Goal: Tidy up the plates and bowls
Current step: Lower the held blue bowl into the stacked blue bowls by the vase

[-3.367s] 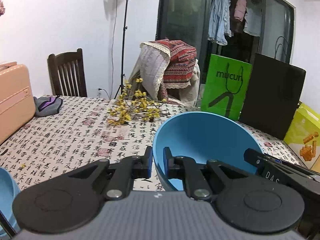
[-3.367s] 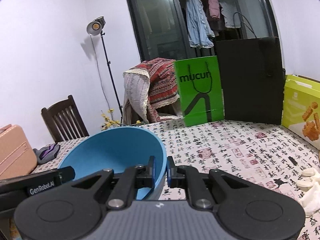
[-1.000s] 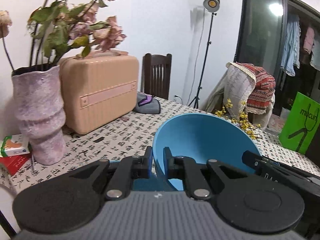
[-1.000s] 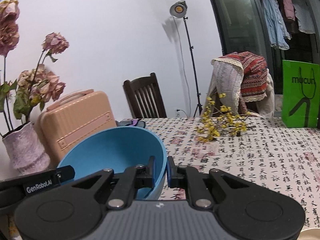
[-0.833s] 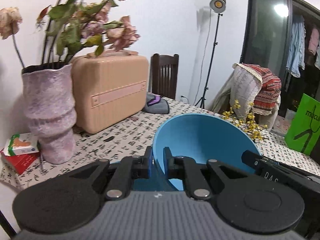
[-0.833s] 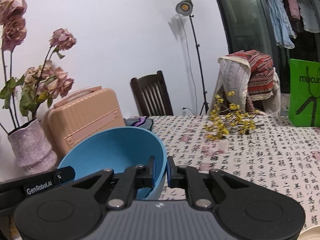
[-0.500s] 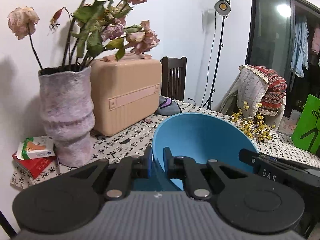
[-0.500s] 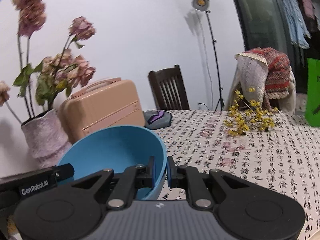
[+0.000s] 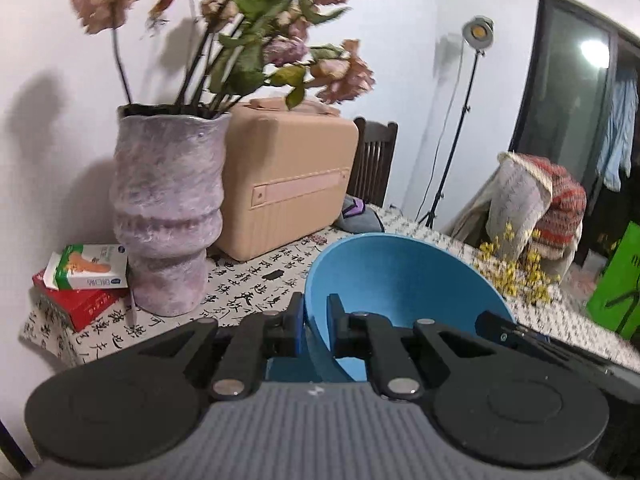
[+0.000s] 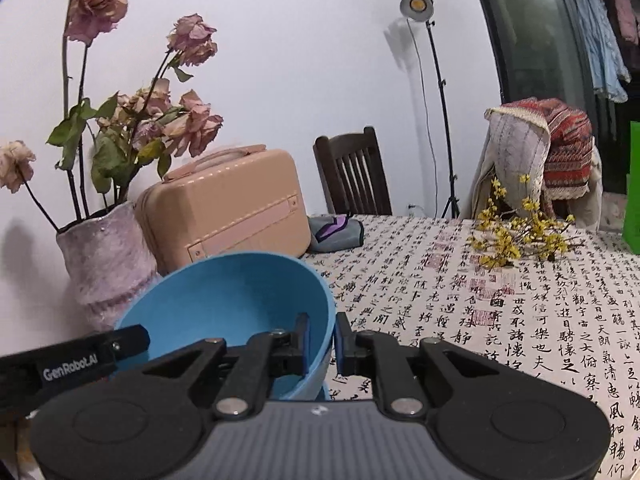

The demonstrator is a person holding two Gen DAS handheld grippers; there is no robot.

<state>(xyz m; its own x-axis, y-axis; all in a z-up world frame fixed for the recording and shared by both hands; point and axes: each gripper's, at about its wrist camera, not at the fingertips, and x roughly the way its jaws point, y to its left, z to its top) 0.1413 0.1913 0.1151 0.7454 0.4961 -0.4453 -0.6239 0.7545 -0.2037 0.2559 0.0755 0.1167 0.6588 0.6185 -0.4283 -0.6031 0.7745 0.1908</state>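
The left gripper (image 9: 315, 320) and right gripper (image 10: 322, 340) each clamp opposite rims of one smooth, matte blue bowl (image 9: 400, 280), held tilted at lower centre of both views. Upper left stands a rough, ribbed lilac vase (image 9: 168, 216) beside a rounded peach case (image 9: 288, 184). The tablecloth (image 10: 520, 300), printed with calligraphy, runs toward a white wall.

One blue bowl (image 9: 404, 276), one vase (image 9: 168, 216), one case (image 9: 288, 188), two small boxes (image 9: 80, 280), two tools (image 9: 316, 320).
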